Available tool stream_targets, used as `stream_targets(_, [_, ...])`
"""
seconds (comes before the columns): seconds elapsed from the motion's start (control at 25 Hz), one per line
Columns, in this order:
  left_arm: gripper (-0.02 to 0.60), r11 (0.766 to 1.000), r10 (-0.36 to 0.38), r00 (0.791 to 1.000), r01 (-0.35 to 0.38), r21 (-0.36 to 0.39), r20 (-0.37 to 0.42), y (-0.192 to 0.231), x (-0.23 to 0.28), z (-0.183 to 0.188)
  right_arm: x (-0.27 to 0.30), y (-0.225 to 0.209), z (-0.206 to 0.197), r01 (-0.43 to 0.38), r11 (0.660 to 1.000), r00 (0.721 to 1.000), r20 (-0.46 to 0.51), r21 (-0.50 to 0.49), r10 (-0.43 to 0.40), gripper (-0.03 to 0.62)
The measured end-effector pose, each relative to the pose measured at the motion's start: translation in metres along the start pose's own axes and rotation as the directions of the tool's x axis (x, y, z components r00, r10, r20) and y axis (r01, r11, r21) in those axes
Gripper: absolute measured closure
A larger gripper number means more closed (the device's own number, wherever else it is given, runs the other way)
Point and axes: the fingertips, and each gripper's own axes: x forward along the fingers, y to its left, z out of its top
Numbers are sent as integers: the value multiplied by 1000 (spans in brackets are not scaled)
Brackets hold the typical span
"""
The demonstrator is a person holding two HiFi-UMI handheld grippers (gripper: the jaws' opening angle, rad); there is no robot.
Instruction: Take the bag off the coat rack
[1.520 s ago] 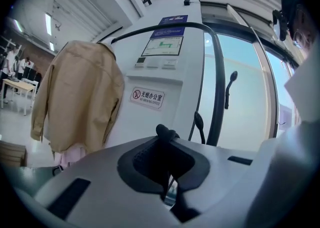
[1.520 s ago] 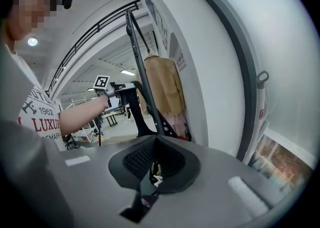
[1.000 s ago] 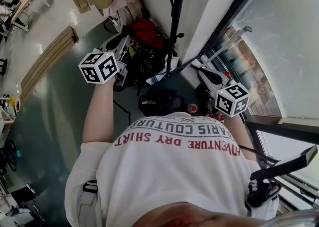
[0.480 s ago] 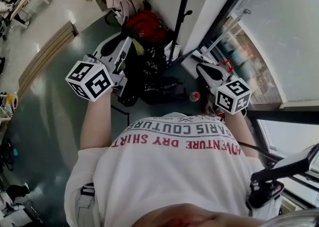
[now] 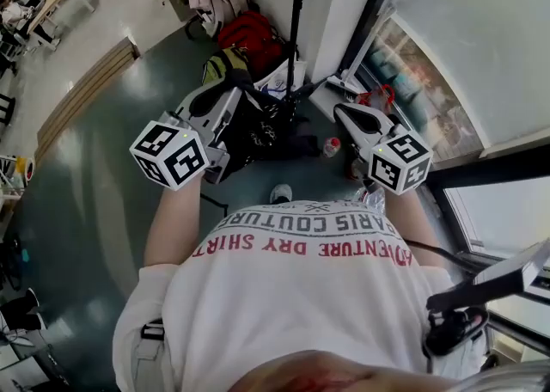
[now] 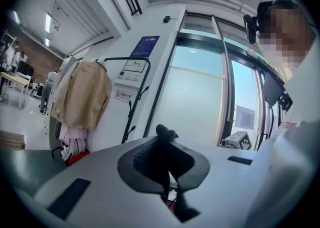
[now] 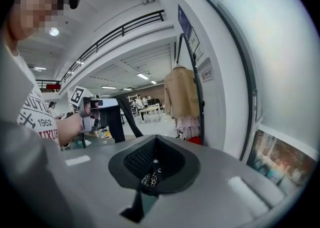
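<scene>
My left gripper (image 5: 230, 100) is shut on the strap of a black bag (image 5: 262, 128), which hangs under it just in front of the coat rack's black pole (image 5: 296, 21). In the left gripper view the strap (image 6: 165, 134) sticks out past the closed jaws of the left gripper (image 6: 166, 144). The right gripper view shows the left gripper (image 7: 95, 112) with the strap (image 7: 117, 119) dangling from it. My right gripper (image 5: 345, 113) is to the right of the bag and apart from it. The right gripper (image 7: 153, 163) has its pads together, and a spotted scrap (image 7: 150, 178) shows below them.
A beige jacket (image 6: 82, 94) and pink clothes hang on the coat rack (image 6: 136, 97) against the white wall. A red bag (image 5: 245, 33) and a small bottle (image 5: 331, 148) lie on the floor by the rack's foot. Glass doors (image 5: 430, 81) stand at the right.
The left gripper has drawn the black bag nearer to me and a little right, away from the rack's pole. The right gripper has stayed at about the same spot.
</scene>
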Motion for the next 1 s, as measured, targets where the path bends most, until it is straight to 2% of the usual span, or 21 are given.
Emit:
stream_targets(0.24, [575, 999, 29, 998, -29, -13, 48, -134, -95, -67, -149, 77, -84, 18, 1000, 1000, -12, -10, -18, 592])
stream_targets(0.4, [575, 998, 66, 996, -65, -26, 64, -213, -155, -93, -227, 133, -106, -25, 999, 1000, -2, -31, 25, 592])
stream_targets(0.56, [575, 993, 86, 995, -82, -82, 46, -278, -203, -115, -290, 185, -119, -64, 996, 998, -17, -58, 64, 592])
stream_targets(0.72, [575, 992, 56, 998, -55, -115, 11, -331, -242, -142, -328, 227, -137, -72, 996, 997, -6, -50, 71, 592])
stream_targets(1.0, [575, 988, -57, 998, 51, -146, -40, -396, -312, -176, -381, 302, -169, -41, 999, 999, 0, -33, 41, 592])
